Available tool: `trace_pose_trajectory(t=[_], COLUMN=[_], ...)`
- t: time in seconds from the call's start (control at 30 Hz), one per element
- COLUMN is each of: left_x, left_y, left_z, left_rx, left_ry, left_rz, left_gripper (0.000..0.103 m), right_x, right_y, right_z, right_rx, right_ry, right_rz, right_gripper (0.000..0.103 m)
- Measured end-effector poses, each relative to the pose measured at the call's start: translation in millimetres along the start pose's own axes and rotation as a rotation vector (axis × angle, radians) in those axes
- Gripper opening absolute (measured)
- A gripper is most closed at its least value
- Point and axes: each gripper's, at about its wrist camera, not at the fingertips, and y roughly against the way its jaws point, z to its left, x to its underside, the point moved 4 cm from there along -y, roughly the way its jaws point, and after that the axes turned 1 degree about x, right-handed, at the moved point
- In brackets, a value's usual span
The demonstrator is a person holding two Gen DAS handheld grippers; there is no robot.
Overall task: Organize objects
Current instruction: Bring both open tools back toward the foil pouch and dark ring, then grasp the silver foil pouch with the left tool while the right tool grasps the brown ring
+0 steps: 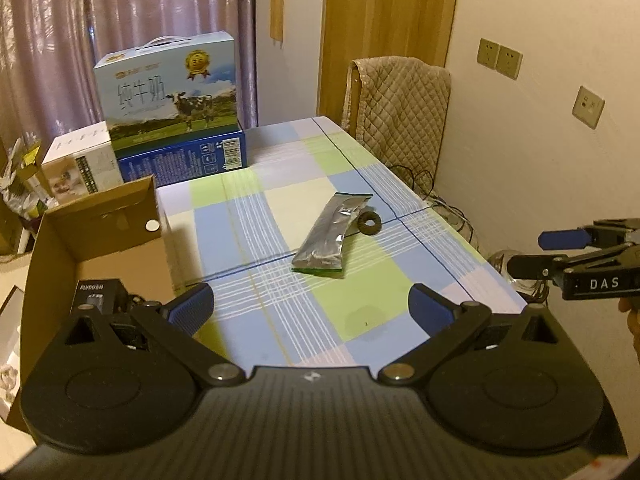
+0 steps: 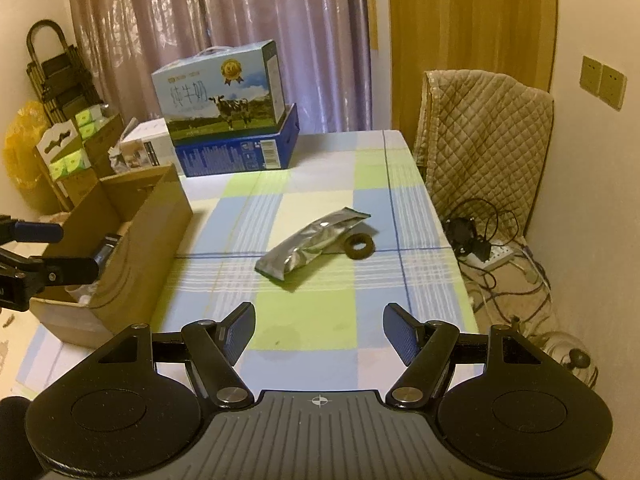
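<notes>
A silver foil pouch (image 1: 330,234) lies on the checked tablecloth (image 1: 280,184) mid-table, with a dark ring (image 1: 369,222) touching its right side. Both show in the right wrist view: the pouch (image 2: 310,242) and the ring (image 2: 359,245). An open cardboard box (image 1: 100,232) stands at the table's left and holds a black item (image 1: 98,294); the box also shows in the right wrist view (image 2: 132,232). My left gripper (image 1: 310,310) is open and empty, above the near table, short of the pouch. My right gripper (image 2: 319,334) is open and empty, also short of the pouch.
A milk carton case (image 1: 172,92) sits on a blue box (image 1: 188,156) at the far left, beside a white box (image 1: 82,160). A quilt-covered chair (image 1: 400,108) stands at the table's right. Cables and a power strip (image 2: 492,256) lie on the floor.
</notes>
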Motion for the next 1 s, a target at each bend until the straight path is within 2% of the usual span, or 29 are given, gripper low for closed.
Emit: trace_pose_trajectory(t=[0.37, 0.7, 1.0], left_x=[-24.1, -43.1, -55.1], left_y=[-72.9, -143.5, -196.7], left_z=[-14.6, -10.3, -6.3], left_rx=[0.008, 0.003, 0.017], left_ry=[-0.061, -0.101, -0.159], left_rz=[0.065, 0.107, 0.151], left_gripper=[0.102, 0.102, 0.102], right_x=[-16.4, -21.3, -24.4], right_y=[-66.3, -132.4, -194.5], right_z=[-42.7, -69.3, -72.6], right_rx=[0.012, 0.000, -0.046], right_ry=[-0.001, -0.015, 0.069], right_rz=[0.038, 0.080, 0.076], right_gripper=[0.068, 0.068, 0.068])
